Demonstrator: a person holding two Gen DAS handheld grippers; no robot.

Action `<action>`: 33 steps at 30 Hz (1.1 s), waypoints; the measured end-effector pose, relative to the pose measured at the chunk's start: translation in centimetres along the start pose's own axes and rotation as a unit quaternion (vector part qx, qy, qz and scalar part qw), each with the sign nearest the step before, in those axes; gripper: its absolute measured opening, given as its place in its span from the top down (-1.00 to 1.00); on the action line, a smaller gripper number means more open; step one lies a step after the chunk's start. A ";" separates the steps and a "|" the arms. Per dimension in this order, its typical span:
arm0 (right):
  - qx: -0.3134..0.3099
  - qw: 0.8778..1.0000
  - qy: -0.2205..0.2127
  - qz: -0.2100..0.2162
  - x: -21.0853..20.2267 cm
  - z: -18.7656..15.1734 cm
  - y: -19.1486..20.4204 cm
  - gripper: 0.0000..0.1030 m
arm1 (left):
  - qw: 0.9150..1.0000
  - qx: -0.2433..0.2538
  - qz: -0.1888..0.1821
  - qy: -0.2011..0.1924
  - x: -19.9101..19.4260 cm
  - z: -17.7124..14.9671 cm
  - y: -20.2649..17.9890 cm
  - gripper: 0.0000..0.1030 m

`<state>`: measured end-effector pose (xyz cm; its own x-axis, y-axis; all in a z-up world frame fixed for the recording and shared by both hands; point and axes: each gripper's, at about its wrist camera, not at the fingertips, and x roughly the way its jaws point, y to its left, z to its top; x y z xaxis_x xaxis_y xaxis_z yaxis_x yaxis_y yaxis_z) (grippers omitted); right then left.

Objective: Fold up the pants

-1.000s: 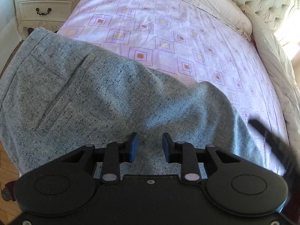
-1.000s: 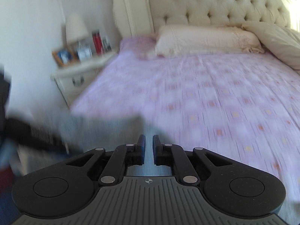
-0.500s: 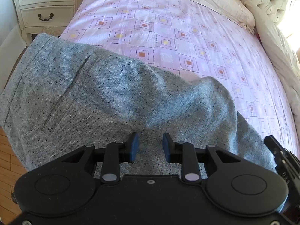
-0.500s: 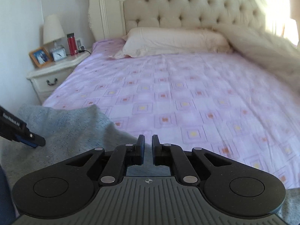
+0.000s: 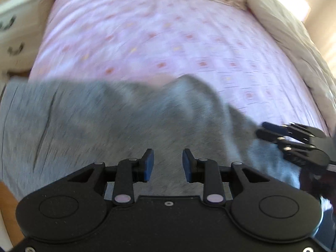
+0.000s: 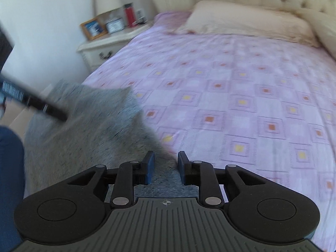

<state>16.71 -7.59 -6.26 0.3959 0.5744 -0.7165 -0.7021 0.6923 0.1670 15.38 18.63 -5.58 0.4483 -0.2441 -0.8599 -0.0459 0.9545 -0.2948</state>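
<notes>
- Grey tweed pants [image 5: 117,126] lie bunched on the near edge of a bed with a pink patterned sheet [image 5: 168,42]
- Left gripper [image 5: 168,164] hovers over them, jaws parted, holding nothing
- Right gripper [image 6: 166,166], jaws just opening, stands empty over the cloth's edge
- Risk: the raised ridge of fabric may get folded in as a crease

No text can be read anywhere. The left gripper [image 6: 31,100], seen at nine o'clock in the right wrist view, bears a strip of white lettering along its side (too blurred to make out a single letter). At eleven o'clock on the nightstand [image 6: 109,42], the framed picture [image 6: 93,27] and the red bottle [image 6: 129,14] show no legible marks.
</notes>
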 end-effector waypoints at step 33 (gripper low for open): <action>0.069 0.997 0.016 0.035 -1.1 0.6 -2.3 0.45 | 0.995 -0.021 0.091 0.043 6.6 6.7 -3.1 0.40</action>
<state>18.24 -9.49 -5.42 0.3280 0.6103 -0.7211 -0.6381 0.7060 0.3072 24.46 15.17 -7.49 0.3513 -0.0839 -0.9325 -0.1571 0.9766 -0.1471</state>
